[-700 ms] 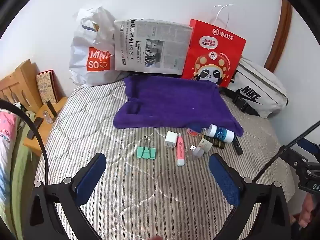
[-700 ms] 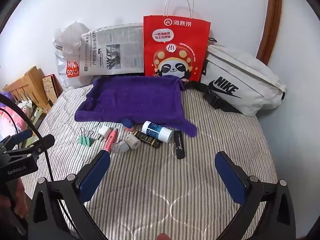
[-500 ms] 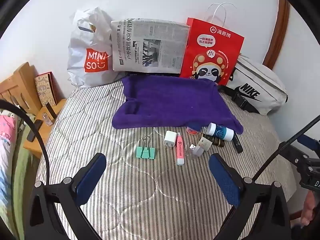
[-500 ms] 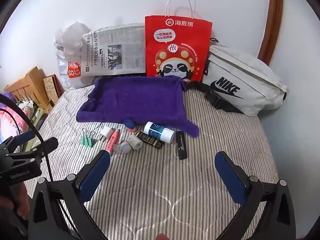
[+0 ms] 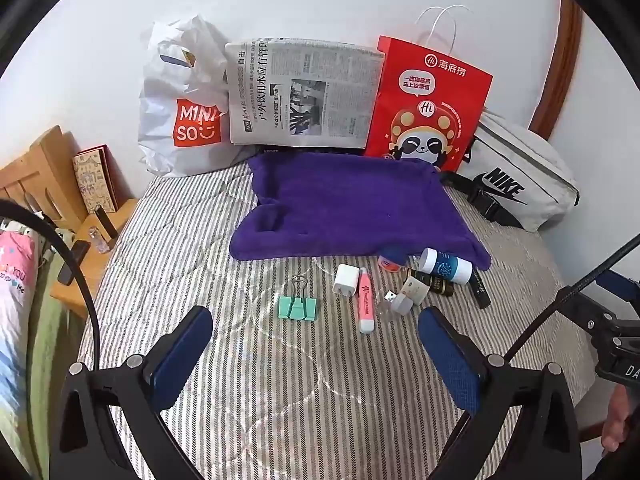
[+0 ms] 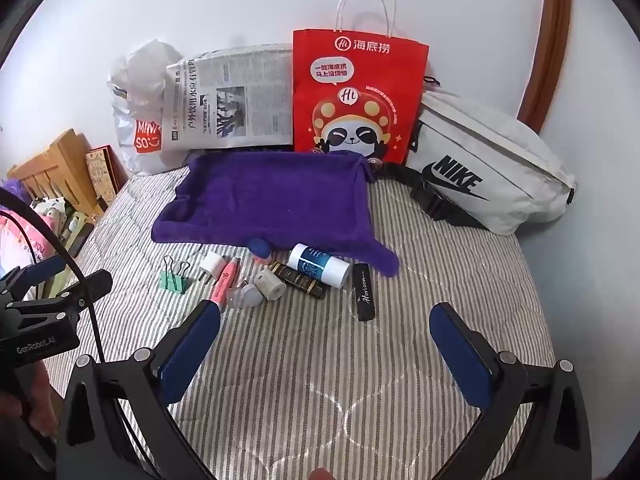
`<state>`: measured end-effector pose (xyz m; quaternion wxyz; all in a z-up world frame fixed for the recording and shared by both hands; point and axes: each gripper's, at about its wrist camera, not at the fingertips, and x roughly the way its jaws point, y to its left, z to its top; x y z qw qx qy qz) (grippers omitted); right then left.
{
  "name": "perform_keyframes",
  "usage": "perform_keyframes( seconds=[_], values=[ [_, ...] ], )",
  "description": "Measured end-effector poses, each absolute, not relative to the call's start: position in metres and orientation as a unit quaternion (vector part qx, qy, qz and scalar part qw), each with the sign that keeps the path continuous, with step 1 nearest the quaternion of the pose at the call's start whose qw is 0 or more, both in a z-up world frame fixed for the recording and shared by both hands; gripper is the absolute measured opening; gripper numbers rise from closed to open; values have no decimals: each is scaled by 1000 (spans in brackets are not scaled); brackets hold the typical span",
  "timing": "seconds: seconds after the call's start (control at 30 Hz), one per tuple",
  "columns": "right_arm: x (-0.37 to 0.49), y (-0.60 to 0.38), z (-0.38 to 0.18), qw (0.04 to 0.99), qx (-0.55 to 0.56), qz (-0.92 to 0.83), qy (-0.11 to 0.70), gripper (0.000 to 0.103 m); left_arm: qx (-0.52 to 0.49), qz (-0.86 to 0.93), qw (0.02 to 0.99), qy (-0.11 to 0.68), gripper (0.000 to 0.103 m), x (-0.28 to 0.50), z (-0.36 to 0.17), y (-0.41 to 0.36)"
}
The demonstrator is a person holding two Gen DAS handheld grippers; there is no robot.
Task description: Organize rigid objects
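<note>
Small objects lie in a row on the striped bed in front of a purple towel (image 5: 352, 208) (image 6: 276, 204): a green binder clip (image 5: 298, 307) (image 6: 174, 280), a white charger (image 5: 346, 279) (image 6: 212, 266), a pink highlighter (image 5: 366, 300) (image 6: 224, 282), a white and blue bottle (image 5: 446, 266) (image 6: 320, 266), a black tube (image 6: 364, 292), a dark gold-lettered tube (image 6: 298, 280) and small grey pieces (image 6: 260, 288). My left gripper (image 5: 316, 344) is open and empty, hovering near the binder clip. My right gripper (image 6: 324, 344) is open and empty, near the black tube.
Against the wall stand a white Miniso bag (image 5: 184, 108), a folded newspaper (image 5: 304, 96), a red paper bag (image 5: 428, 108) and a white Nike bag (image 5: 520, 184). A wooden bedside shelf (image 5: 80, 220) is at the left bed edge.
Both grippers have drifted slightly; the left view has tilted down a little and the objects sit slightly higher. Nothing on the bed has moved.
</note>
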<state>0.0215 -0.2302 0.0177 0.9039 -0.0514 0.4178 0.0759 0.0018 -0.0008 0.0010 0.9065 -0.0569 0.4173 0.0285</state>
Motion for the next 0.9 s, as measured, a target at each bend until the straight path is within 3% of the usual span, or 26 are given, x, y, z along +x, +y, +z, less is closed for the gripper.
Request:
perform_keyframes(
  seconds=[0.9],
  values=[
    [21,-237,21,906,-50,70,416,103,-50,37,904,422,103,1,4,1]
  ],
)
